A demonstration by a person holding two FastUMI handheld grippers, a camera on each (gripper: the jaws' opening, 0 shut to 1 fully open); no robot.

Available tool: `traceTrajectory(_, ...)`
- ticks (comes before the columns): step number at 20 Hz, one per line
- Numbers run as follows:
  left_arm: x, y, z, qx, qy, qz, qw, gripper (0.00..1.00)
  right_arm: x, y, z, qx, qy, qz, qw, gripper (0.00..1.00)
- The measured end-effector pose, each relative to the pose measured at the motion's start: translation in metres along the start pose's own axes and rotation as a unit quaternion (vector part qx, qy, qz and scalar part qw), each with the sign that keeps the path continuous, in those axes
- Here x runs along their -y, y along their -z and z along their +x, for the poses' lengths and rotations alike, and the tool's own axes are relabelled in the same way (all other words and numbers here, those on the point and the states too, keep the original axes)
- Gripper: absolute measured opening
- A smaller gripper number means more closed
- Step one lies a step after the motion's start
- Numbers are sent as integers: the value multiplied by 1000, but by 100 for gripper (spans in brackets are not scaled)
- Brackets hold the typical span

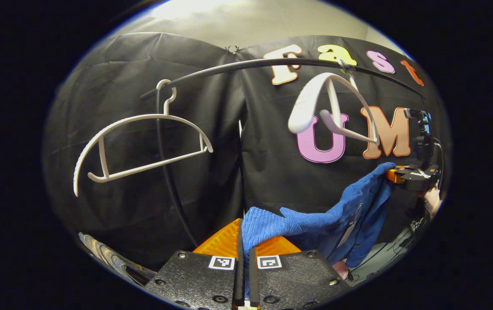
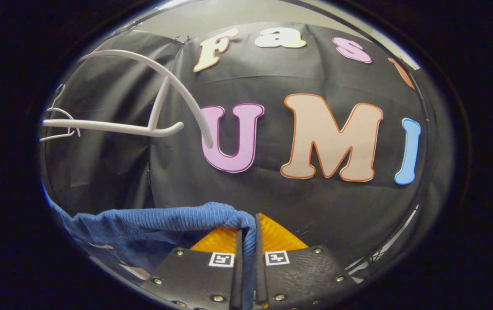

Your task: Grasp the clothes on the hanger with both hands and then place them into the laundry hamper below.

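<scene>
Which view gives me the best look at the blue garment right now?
The left gripper view: the blue garment shows there stretched between the left tool and the right tool, off the white hanger. The right gripper view shows a ribbed edge running left from the right tool's closed fingers.

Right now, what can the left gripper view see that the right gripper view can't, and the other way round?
Left gripper view alone: the black rail, the other gripper farther off pinching the far end of the blue garment, and a striped hamper edge at lower left.

Right gripper view alone: nothing extra besides more of the booth wall.

Both share: white hangers hanging bare, and the blue garment clamped between each view's own fingers.
</scene>
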State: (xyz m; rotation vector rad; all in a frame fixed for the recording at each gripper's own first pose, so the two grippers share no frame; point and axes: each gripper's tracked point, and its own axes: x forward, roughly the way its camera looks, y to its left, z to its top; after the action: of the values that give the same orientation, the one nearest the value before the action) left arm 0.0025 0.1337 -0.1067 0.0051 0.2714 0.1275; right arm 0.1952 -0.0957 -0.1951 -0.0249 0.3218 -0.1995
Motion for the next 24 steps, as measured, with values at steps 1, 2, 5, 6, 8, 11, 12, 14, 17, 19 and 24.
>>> traceTrajectory(1, 5, 1, 0, -1, 5, 9, 1000, 6, -3, 1, -3, -1, -4, 2, 1000, 12)
traceTrajectory(2, 11, 1, 0, -1, 11, 17, 1000, 6, -5, 2, -6, -3, -8, 2, 1000, 12)
traceTrajectory(5, 33, 5, 3, -4, 39, 27, 999, 6, -13, 3, -14, -5, -24, 4, 1000, 12)
traceTrajectory(6, 40, 6, 6, -5, 47, 28, 998, 5, -18, 4, -18, -5, -30, 7, 1000, 12)
traceTrajectory(8, 55, 8, 11, -5, 66, 30, 997, 5, -34, 5, -33, -6, -45, 14, 999, 12)
traceTrajectory(11, 85, 9, 21, -1, 99, 39, 994, 5, -51, 2, -45, -4, -68, 12, 998, 12)
traceTrajectory(12, 95, 10, 25, 1, 112, 44, 993, 5, -56, 0, -50, -3, -76, 11, 997, 12)
traceTrajectory(14, 117, 10, 31, 5, 138, 51, 989, 5, -67, -2, -57, -1, -90, 15, 996, 12)
traceTrajectory(17, 149, 4, 39, 16, 177, 48, 983, 4, -75, -6, -68, 1, -102, 21, 995, 12)
traceTrajectory(19, 169, 0, 40, 21, 205, 31, 978, 5, -78, -6, -72, 2, -107, 24, 994, 12)
traceTrajectory(24, 201, 19, 58, -1, 241, 6, 970, 5, -80, 26, -79, -27, -108, 34, 993, 12)
